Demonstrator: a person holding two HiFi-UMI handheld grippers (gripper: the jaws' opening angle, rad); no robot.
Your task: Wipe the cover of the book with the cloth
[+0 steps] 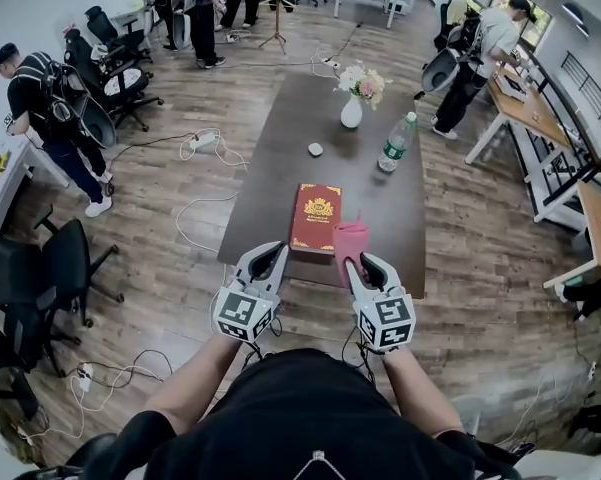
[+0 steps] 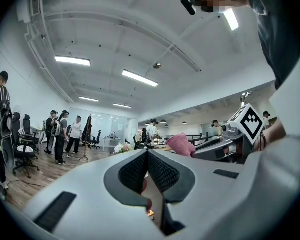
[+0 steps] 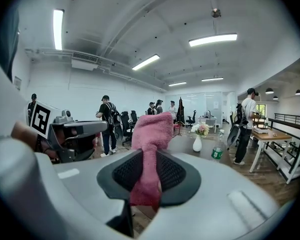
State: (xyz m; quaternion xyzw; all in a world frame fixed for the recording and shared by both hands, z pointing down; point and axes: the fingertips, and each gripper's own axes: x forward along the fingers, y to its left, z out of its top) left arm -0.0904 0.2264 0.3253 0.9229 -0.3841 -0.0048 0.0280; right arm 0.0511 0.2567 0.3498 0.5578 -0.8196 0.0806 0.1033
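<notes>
Up front are the two grippers, held out over the near edge of the dark table (image 1: pixel 280 158). The right gripper (image 1: pixel 358 260) is clamped on a pink cloth (image 1: pixel 348 236), which sticks up past its jaws. The left gripper (image 1: pixel 270 258) has its jaws together with nothing in them.

The book (image 1: pixel 316 218) lies flat and closed just ahead, between the two, a bit left of the cloth, with its long axis running away from the person. It has a red cover with a gold emblem. I'd guess the right one just sweeps forward-left.
</notes>
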